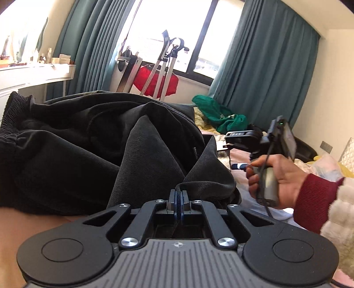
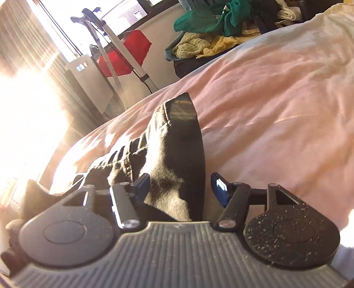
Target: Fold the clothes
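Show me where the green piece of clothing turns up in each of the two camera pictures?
Left wrist view: the green garment lies right of centre, below the teal curtain.
Right wrist view: the green garment is at the top, right of centre, on a heap of clothes.
Shared landmark: the red cloth by the window.

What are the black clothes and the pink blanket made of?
The black clothes look like thick woven cotton, maybe twill or fine corduroy: thin ribbed lines run across the matte cloth. The pink blanket looks like soft fleece or plush, fuzzy and matte, with gentle rumples. Neither can be told for sure.
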`<state>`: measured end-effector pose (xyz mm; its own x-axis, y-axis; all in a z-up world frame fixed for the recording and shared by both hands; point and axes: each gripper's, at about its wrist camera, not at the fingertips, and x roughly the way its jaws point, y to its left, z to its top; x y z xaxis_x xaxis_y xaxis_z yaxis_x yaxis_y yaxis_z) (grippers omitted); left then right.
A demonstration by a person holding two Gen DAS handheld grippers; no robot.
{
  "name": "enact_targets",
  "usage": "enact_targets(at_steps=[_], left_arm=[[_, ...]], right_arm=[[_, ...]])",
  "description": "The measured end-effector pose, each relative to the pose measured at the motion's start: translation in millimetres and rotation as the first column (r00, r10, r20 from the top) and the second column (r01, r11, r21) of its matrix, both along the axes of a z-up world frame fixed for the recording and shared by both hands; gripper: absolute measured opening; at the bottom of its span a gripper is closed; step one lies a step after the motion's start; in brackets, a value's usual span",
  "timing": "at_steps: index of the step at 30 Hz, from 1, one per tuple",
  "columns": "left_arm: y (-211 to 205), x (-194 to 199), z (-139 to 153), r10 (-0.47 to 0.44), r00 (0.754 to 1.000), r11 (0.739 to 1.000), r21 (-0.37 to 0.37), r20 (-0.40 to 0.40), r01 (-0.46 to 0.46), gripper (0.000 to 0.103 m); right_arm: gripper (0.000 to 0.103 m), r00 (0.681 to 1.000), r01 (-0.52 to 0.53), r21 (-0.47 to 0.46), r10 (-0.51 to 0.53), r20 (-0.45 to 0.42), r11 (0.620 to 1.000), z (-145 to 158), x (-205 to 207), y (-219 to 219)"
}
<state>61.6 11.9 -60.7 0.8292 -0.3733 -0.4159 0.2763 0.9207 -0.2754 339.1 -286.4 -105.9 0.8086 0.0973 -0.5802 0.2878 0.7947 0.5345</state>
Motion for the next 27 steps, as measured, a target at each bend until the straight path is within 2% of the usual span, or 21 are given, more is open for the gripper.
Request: enact_targets(at_steps=[1,3,6,10,12,14,16,17,20,22,25,27], left_arm=[[-0.4,1.5,-2.1,-0.012,1.000,1.000,0.001,0.011,0.012,0.003],[-2.3,3.5,-5.7,-0.036,0.999,0.999,0.009,0.036,0.035,0.003],[-8.2,1.3,-8.1,-0.070,0.995,0.997,0.050,0.076,0.066,0.003],[-8.2,-6.6,-4.0,-0.124,0.987,0.992,0.009,0.104,0.123,0.003],[-11.8,-12.4,-2.8,-0.147,0.980,0.989,0.009,0.135,0.147,0.003],[-20.5,-17.4,-2.9,-0.175,0.972,0.984,0.035,0.156,0.172,0.003],[-31.2,-21.0,-2.8,-0.216,0.965,0.976,0.041,0.148,0.212,0.003],[-34.6,-23.2,-3.1,-0.239,0.961,0.971,0.033,0.137,0.237,0.003],[-45.7,-33.8,-5.7,-0.289,0.949,0.957,0.065,0.129,0.282,0.003],[-51.1,-37.4,-9.2,-0.294,0.949,0.954,0.090,0.111,0.286,0.004],[-57.2,-39.6,-16.1,-0.279,0.958,0.955,0.127,0.072,0.268,0.005],[-58.6,-39.1,-20.0,-0.259,0.965,0.957,0.145,0.045,0.250,0.005]], right_arm=[[0.033,1.000,0.005,0.001,-0.005,-0.010,1.000,-4.3,9.3,-1.8],[0.016,1.000,0.010,-0.045,-0.009,0.022,0.999,3.1,8.3,-1.5],[0.014,0.996,0.044,-0.087,-0.036,0.085,0.995,19.6,-4.0,-8.6],[0.013,0.970,0.161,-0.068,-0.145,0.197,0.985,55.0,-52.3,-41.3],[0.013,0.943,0.250,-0.071,-0.226,0.246,0.966,71.1,-88.7,-64.4],[0.013,0.902,0.355,-0.087,-0.316,0.296,0.931,85.2,-132.7,-90.2],[0.013,0.862,0.444,-0.050,-0.411,0.296,0.895,83.0,-179.0,-113.4],[0.013,0.840,0.486,-0.031,-0.457,0.294,0.873,81.8,-202.0,-124.8],[0.013,0.817,0.533,0.085,-0.538,0.208,0.842,49.5,-253.1,-138.4],[0.013,0.799,0.564,0.158,-0.584,0.144,0.810,27.9,-287.0,-147.3],[0.016,0.789,0.585,0.273,-0.614,0.027,0.763,-3.6,-308.5,-141.8],[0.017,0.784,0.593,0.321,-0.621,-0.019,0.739,-13.0,-320.2,-137.1]])
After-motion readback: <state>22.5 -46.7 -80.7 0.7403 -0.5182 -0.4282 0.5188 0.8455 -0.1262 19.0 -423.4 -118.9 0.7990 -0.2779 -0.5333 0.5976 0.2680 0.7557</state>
